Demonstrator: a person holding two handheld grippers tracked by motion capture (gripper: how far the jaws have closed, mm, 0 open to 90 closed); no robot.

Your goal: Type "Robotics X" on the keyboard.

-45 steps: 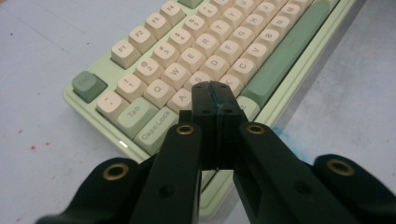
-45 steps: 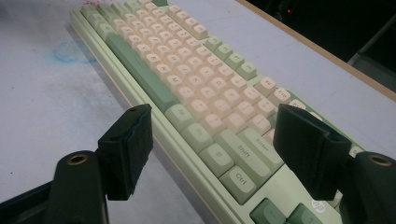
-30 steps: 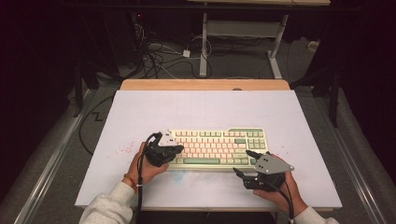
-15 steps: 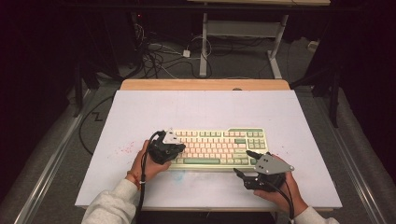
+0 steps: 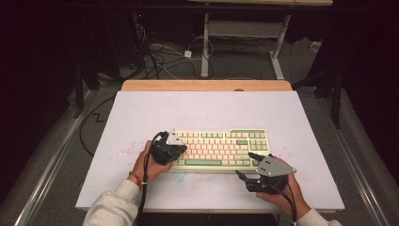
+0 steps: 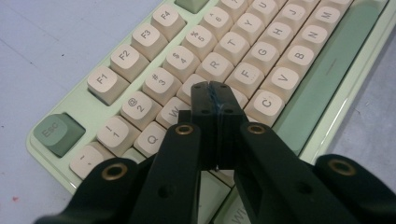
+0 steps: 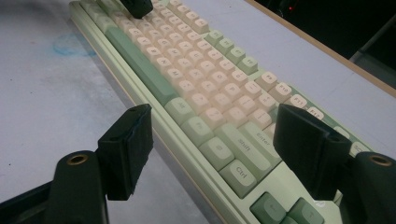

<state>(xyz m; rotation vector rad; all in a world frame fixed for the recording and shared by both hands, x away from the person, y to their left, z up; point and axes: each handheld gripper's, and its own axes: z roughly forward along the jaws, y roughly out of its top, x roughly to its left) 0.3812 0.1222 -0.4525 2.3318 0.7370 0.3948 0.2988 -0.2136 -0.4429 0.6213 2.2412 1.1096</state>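
A cream and green keyboard [image 5: 221, 148] lies on the white table cover [image 5: 207, 113], nearer the front edge. My left gripper [image 5: 181, 150] hovers over its left end, shut with nothing between the jaws. In the left gripper view the closed tips [image 6: 215, 91] sit just above the letter keys near the keyboard [image 6: 261, 65] E and D. My right gripper [image 5: 245, 165] stands open at the keyboard's front right corner. Its two fingers [image 7: 128, 149] straddle the keyboard [image 7: 196, 88] front edge by the Ctrl and Shift keys. The left gripper [image 7: 138, 7] shows far off at the top.
A wooden strip [image 5: 207, 85] borders the table's far edge. Behind it, cables [image 5: 160, 56] and desk legs [image 5: 205, 42] stand on the floor. Pink specks [image 5: 124, 151] and a faint blue stain [image 5: 188, 176] mark the cover near the keyboard.
The left gripper has edged slightly to the right over the keyboard's left keys. The right gripper has stayed in place, still open.
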